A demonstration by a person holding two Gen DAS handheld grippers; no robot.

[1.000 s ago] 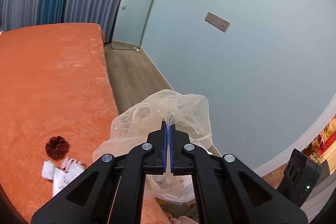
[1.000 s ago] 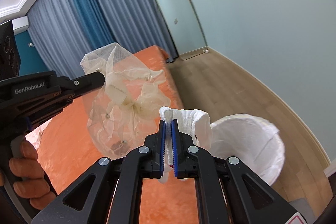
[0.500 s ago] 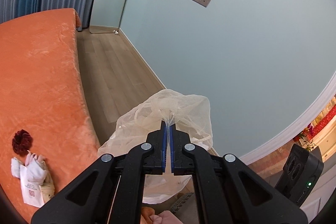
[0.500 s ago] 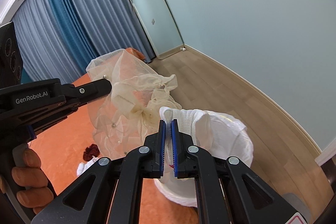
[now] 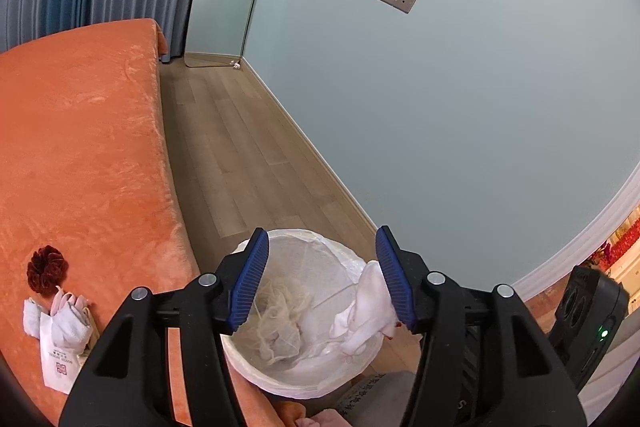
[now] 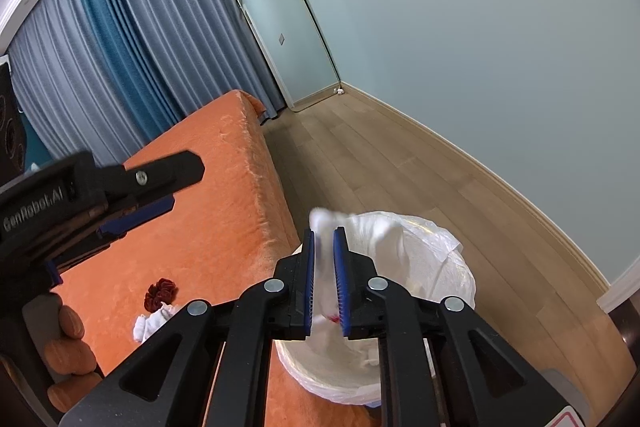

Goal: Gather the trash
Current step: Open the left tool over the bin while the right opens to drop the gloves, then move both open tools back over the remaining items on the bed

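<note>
Trash bin [image 5: 276,373] with a white bag as lining stands on the wooden floor [image 5: 240,155], just beside the edge of the orange bed [image 5: 80,131]. The left gripper [image 5: 322,277] hangs over the bin and its jaws have just been opening; now they stand wide apart with nothing between them. The beige net [image 5: 280,327] lies crumpled inside the bin, on the bottom of the bag.

The right gripper [image 6: 324,279] is also above the bin [image 6: 448,263]. Its jaws have just been opening a little, and the white cloth [image 6: 324,267] is between the pads, blurred; whether the pads press on it I cannot tell. In the left wrist view the same cloth [image 5: 368,311] hangs over the right side of the bin.

On the bed, well apart from the bin, lie a dark red flower [image 5: 46,269], some crumpled white tissues [image 5: 66,319] and a small white paper bag [image 5: 60,363], all close together.
</note>
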